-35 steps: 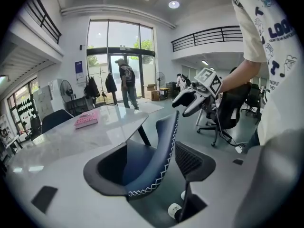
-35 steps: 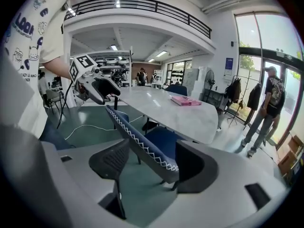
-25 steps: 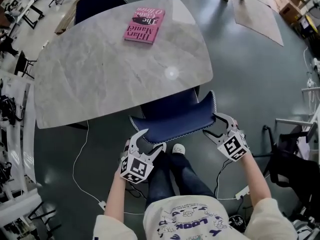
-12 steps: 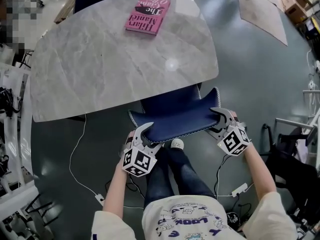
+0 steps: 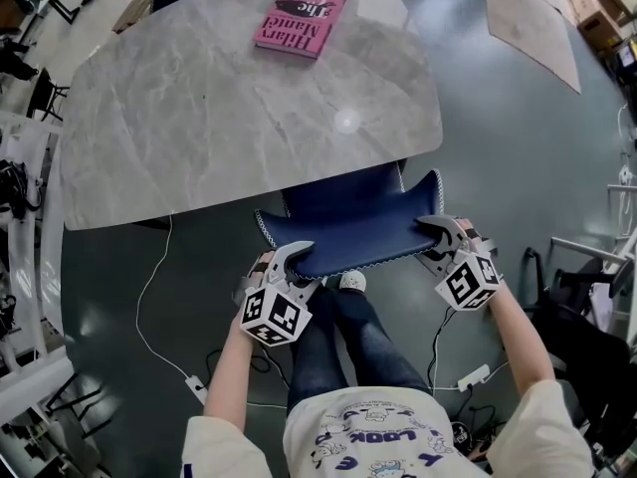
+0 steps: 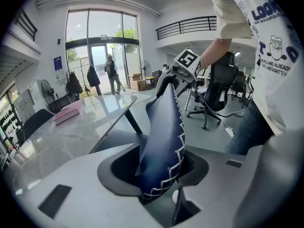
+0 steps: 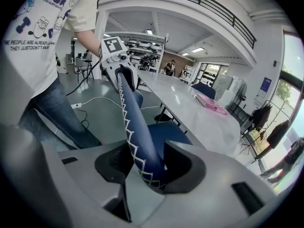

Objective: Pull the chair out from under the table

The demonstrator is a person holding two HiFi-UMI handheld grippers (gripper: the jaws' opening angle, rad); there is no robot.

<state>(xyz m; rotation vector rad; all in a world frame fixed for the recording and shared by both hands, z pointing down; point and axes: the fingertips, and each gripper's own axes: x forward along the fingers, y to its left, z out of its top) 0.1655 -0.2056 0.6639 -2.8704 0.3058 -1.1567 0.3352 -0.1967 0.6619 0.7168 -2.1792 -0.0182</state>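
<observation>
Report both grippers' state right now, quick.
Left gripper: jaws just closed, gripping the chair back at its left corner.
Right gripper: jaws just closed, gripping the chair back at its right corner.

The person wore a cream short-sleeved T-shirt (image 5: 378, 436) printed with dark blue cartoon figures and lettering, dark blue jeans (image 5: 343, 342) and a white-toed shoe (image 5: 352, 282). The left gripper (image 5: 288, 259) and right gripper (image 5: 435, 239) each had 2 pale grey jaws, dark on the inside, and 1 cube (image 5: 272, 317) of black-and-white square markers.

pink book (image 5: 302, 20), white cable (image 5: 140, 307), black office chair (image 6: 217, 87)
</observation>
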